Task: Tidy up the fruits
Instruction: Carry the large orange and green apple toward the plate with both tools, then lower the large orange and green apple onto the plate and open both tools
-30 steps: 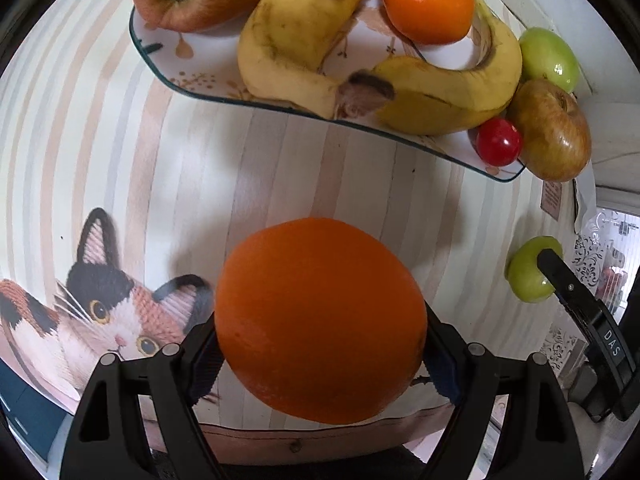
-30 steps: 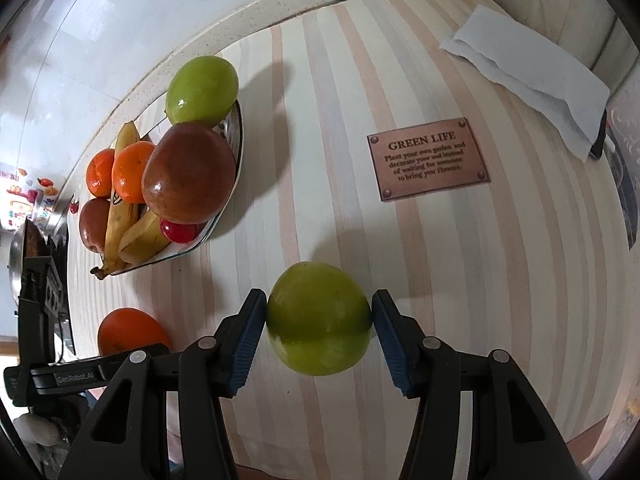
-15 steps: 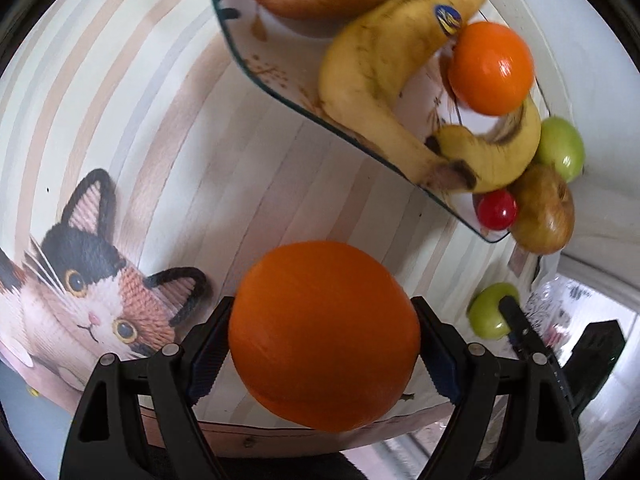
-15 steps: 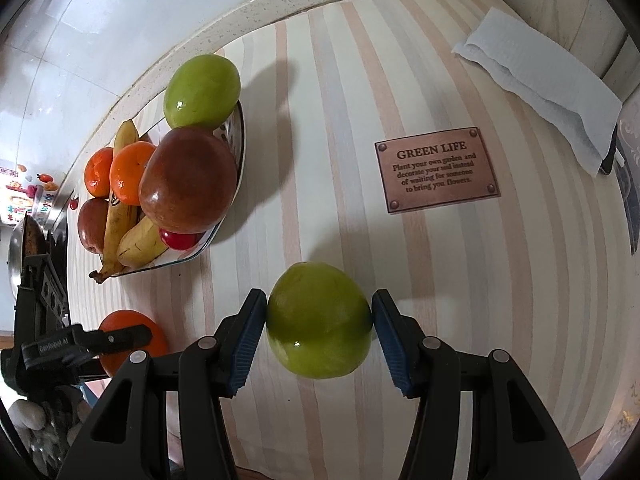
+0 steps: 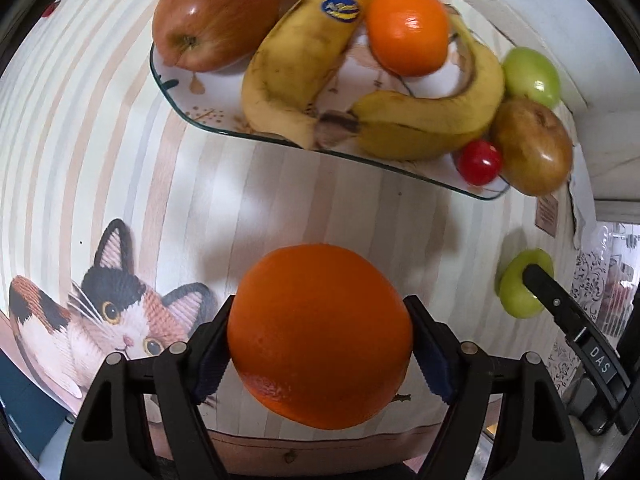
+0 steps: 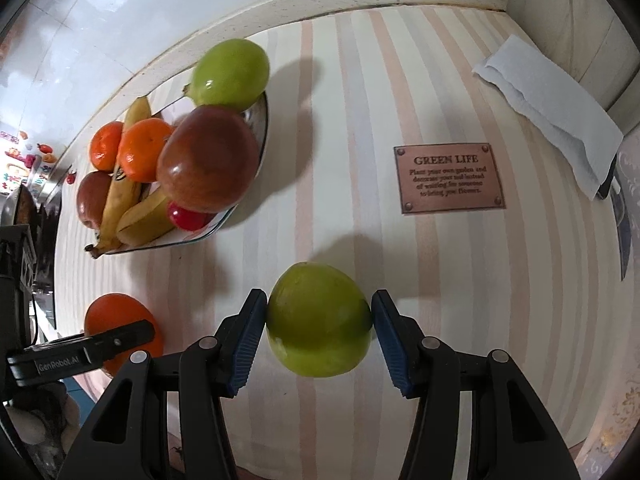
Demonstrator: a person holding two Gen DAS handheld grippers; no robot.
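A big orange (image 5: pixel 320 336) sits between the blue pads of my left gripper (image 5: pixel 318 308). The jaws are closing and both pads press its sides. In the right wrist view a green apple (image 6: pixel 320 320) is clamped between the pads of my right gripper (image 6: pixel 320 300) over the striped cloth. Both grippers point steeply down. Farther back stands the glass plate (image 5: pixel 192 116) with a red apple (image 5: pixel 216 12), bananas (image 5: pixel 304 60), a mandarin (image 5: pixel 408 28), a second green apple (image 5: pixel 530 76), a brownish apple (image 5: pixel 532 144) and a cherry tomato (image 5: pixel 478 162). Whether either held fruit is off the table, I cannot tell.
A cat print (image 5: pixel 104 308) marks the cloth at the left. To the right lie a brown "GREEN LIFE" plaque (image 6: pixel 448 178) and a folded paper towel (image 6: pixel 552 108). A white wall (image 6: pixel 120 20) runs behind the plate. The table's front edge is just below both grippers.
The left view swung and then swung back, so the plate shifted in it. The left pads drew in onto the orange. The right gripper and its green apple barely moved.
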